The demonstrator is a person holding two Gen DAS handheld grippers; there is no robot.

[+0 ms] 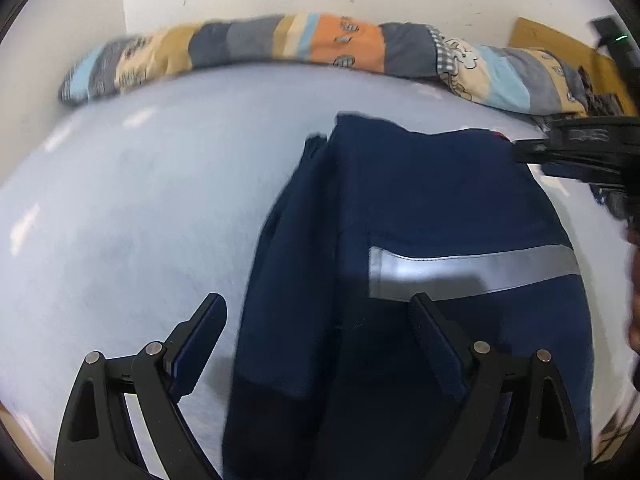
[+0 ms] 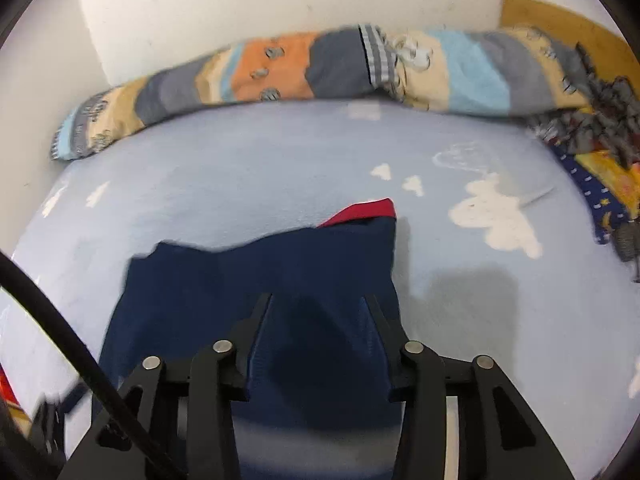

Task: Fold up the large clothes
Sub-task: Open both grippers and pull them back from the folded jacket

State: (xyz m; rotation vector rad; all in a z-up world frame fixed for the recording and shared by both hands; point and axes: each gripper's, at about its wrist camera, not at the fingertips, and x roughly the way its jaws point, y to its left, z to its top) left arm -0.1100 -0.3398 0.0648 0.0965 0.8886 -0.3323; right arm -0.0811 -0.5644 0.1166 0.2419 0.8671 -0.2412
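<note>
A navy blue garment [image 1: 420, 240] with a grey reflective stripe [image 1: 472, 270] lies folded on the pale blue bed sheet [image 1: 140, 200]. My left gripper [image 1: 320, 316] is open above its near left edge, one finger over the sheet, the other over the cloth. The right gripper shows at the right edge of the left wrist view [image 1: 576, 148], near the garment's far corner. In the right wrist view the garment [image 2: 224, 276] shows a red lining [image 2: 368, 210] at its far edge. My right gripper [image 2: 318, 312] is open, its fingers over the cloth, nothing held.
A rolled patchwork quilt [image 1: 320, 44] lies along the white wall at the far side of the bed, also in the right wrist view [image 2: 340, 68]. A dark patterned cloth pile [image 2: 600, 128] sits at the right. A black cable [image 2: 60, 332] crosses the lower left.
</note>
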